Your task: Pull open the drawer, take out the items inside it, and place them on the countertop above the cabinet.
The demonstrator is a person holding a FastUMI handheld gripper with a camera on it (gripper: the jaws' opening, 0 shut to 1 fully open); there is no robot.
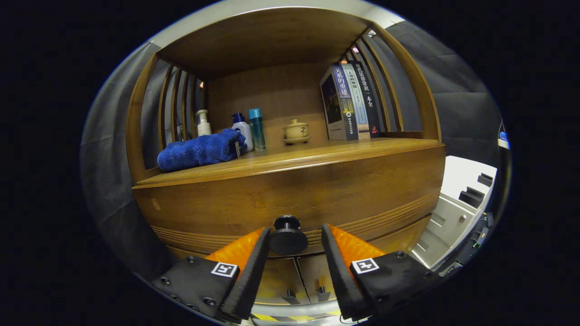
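The gripper (295,237) is open wide, and the round drawer knob (288,235) sits between its two fingers, with a gap on the right side. The drawer (290,199) is closed, so what is inside is hidden. On the countertop (317,154) above it there is one blue towel (199,151), three bottles (244,129), one small lidded cup (296,131) on a saucer and three books (351,102) standing up

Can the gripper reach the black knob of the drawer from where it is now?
Probably yes. The gripper is open and the knob sits between its fingers, with nothing between them. The left finger looks close to the knob; the right one stands apart. The drawer still looks shut.
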